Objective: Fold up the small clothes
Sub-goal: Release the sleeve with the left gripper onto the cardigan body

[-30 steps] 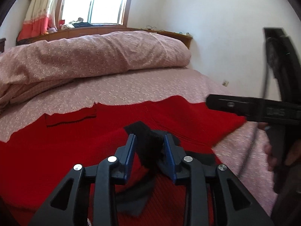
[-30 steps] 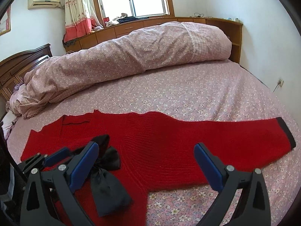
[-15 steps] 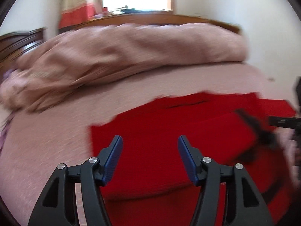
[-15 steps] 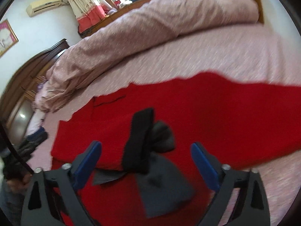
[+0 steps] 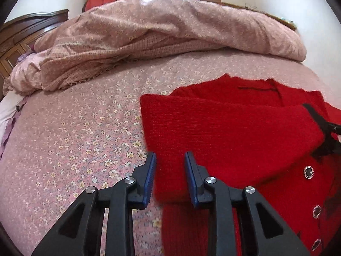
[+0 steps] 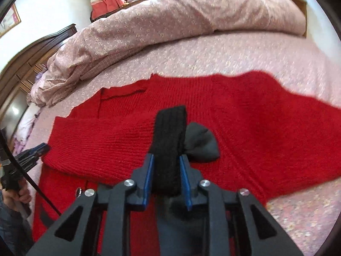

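A red knit cardigan (image 5: 234, 128) lies flat on the bed, its left sleeve folded across the body, with silver buttons (image 5: 308, 171) at lower right. My left gripper (image 5: 169, 164) is at the sleeve's folded left edge, its jaws closing with red knit filling the gap between the blue pads. In the right wrist view the cardigan (image 6: 266, 117) spreads wide, and my right gripper (image 6: 166, 166) is closing on the sleeve's black cuff (image 6: 169, 128), which stands up between its pads. A dark grey bow (image 6: 202, 143) lies just right of the cuff.
A rolled pink floral duvet (image 5: 170, 32) runs along the far side of the bed. The pink flowered sheet (image 5: 74, 138) lies bare left of the cardigan. A dark wooden headboard (image 5: 21, 34) stands at the left. A person's hand (image 6: 17, 194) holds the left gripper's handle.
The left gripper let go of the black cuff, swung left to the sleeve's folded edge and narrowed on red knit. The right gripper came down from wide open and closed around the cuff.
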Action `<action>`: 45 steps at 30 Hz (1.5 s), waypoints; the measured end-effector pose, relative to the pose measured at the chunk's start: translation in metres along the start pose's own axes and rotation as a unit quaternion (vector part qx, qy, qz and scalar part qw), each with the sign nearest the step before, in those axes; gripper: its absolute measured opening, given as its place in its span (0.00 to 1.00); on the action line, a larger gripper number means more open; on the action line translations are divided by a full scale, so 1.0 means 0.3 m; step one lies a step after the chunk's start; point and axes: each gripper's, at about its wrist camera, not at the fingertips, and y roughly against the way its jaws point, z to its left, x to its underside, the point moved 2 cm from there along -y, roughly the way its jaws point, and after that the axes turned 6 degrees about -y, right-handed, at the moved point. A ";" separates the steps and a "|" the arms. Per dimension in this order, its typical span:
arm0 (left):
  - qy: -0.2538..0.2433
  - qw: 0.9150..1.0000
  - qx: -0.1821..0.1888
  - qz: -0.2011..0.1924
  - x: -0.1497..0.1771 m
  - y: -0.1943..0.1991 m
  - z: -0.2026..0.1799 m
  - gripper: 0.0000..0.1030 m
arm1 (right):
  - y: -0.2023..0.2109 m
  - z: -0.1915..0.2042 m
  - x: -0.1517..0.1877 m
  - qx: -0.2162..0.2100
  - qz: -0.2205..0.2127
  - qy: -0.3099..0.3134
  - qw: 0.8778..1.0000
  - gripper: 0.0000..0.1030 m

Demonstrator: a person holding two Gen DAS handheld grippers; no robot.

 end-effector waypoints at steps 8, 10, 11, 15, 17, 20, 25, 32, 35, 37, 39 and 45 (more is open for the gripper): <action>0.009 0.999 0.033 -0.033 -0.027 0.082 -0.001 0.09 | 0.056 0.022 -0.002 0.008 -0.021 0.031 0.999 0.16; 0.024 0.998 0.058 -0.021 -0.026 0.066 -0.001 0.02 | 0.052 0.024 -0.002 0.010 -0.019 0.037 0.999 0.11; 0.028 0.997 0.068 -0.012 -0.021 0.049 -0.006 0.01 | 0.053 0.023 0.001 0.009 -0.019 0.036 0.999 0.10; 0.022 0.998 0.058 0.026 0.013 -0.029 -0.029 0.00 | 0.060 0.017 -0.002 0.005 -0.021 0.032 0.999 0.07; 0.015 0.999 0.039 0.030 0.029 -0.052 -0.026 0.00 | 0.059 0.018 0.000 0.006 -0.019 0.035 0.999 0.06; -0.006 1.000 -0.002 0.024 0.027 -0.054 -0.031 0.00 | 0.052 0.021 0.010 0.002 -0.010 0.040 0.999 0.05; -0.012 0.999 -0.023 0.025 0.031 -0.052 -0.032 0.00 | 0.034 0.028 0.044 0.018 0.009 0.061 0.998 0.04; -0.026 0.999 -0.030 0.020 0.022 -0.042 -0.059 0.00 | 0.065 -0.045 0.036 0.056 -0.011 0.033 0.998 0.07; -0.014 1.000 -0.012 0.019 0.013 -0.014 -0.075 0.04 | 0.100 -0.110 0.019 0.062 -0.027 0.003 0.998 0.25; -0.008 1.000 -0.004 0.017 0.006 0.004 -0.087 0.07 | 0.128 -0.170 0.012 0.064 -0.036 -0.016 0.997 0.34; -0.010 1.000 -0.004 0.010 -0.003 0.027 -0.103 0.09 | 0.154 -0.225 0.007 0.079 -0.041 -0.025 0.996 0.34; 0.004 1.000 -0.002 -0.025 -0.033 0.120 -0.116 0.15 | 0.280 -0.457 0.014 0.134 -0.052 -0.043 0.989 0.36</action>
